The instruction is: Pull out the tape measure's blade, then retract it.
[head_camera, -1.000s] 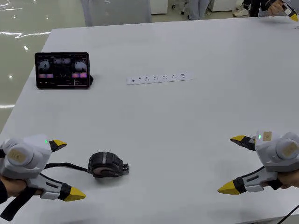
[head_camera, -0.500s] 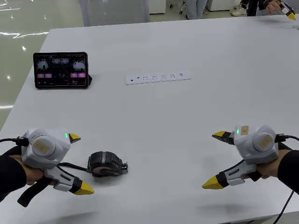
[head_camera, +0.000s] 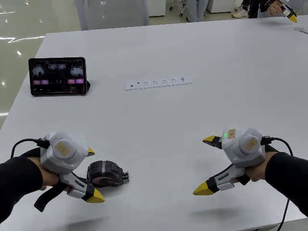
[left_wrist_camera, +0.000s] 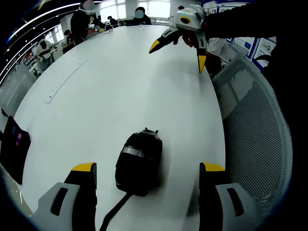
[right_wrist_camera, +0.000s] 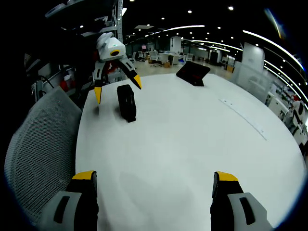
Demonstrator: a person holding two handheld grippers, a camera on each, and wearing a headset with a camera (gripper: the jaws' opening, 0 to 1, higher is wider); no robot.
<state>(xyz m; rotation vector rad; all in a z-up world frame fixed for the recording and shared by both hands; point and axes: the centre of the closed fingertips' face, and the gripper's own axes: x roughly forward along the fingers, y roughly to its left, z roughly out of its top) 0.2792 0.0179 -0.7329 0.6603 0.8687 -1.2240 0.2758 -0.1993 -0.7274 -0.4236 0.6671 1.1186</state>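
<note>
Left gripper view, rounded black tape measure (left_wrist_camera: 139, 161) (matte) between left gripper's (left_wrist_camera: 147, 168) spread yellow-tipped fingers (left_wrist_camera: 84, 169), right gripper (left_wrist_camera: 177, 57) splayed too

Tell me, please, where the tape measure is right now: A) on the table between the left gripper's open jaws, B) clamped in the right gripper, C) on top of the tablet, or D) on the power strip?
A: the tape measure lies on the table between the spread jaws of the left gripper, touching neither.
</note>
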